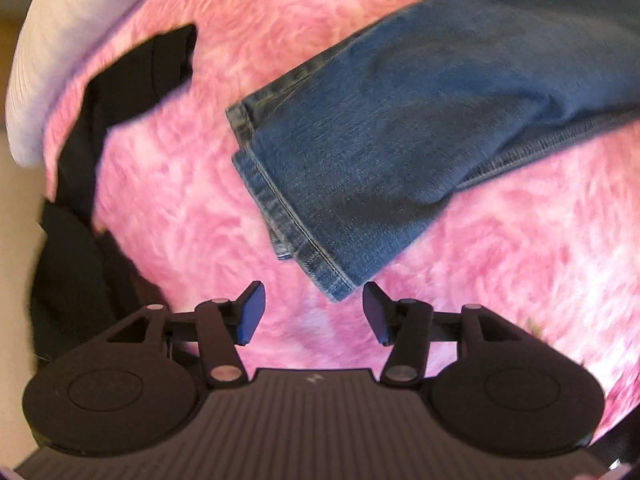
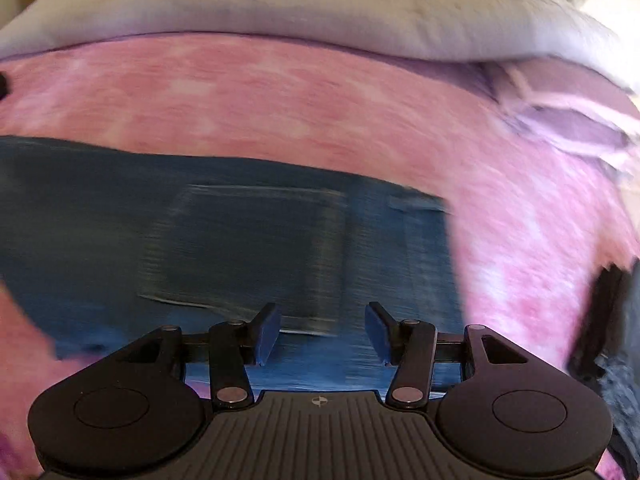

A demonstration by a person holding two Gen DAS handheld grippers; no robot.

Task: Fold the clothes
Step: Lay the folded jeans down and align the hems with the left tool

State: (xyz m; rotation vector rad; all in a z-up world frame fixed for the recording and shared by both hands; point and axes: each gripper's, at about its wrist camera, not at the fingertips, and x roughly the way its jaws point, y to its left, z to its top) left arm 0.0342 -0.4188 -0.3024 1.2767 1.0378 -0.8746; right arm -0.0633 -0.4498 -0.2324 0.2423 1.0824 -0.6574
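Note:
A pair of blue jeans [image 1: 400, 140] lies flat on a pink rose-patterned blanket [image 1: 180, 200]. In the left wrist view the hemmed leg ends point down-left, and their lowest corner sits just ahead of my left gripper [image 1: 314, 312], which is open and holds nothing. In the right wrist view, blurred by motion, the jeans [image 2: 200, 240] show a back pocket [image 2: 248, 252] and the waist end. My right gripper [image 2: 322, 334] hovers open over that pocket area with nothing between its fingers.
A black garment [image 1: 100, 152] lies crumpled along the blanket's left edge. A pale grey pillow or duvet [image 2: 280, 16] runs along the far side. A lilac garment [image 2: 568, 120] lies at the right, and dark clothing [image 2: 612, 340] sits at the right edge.

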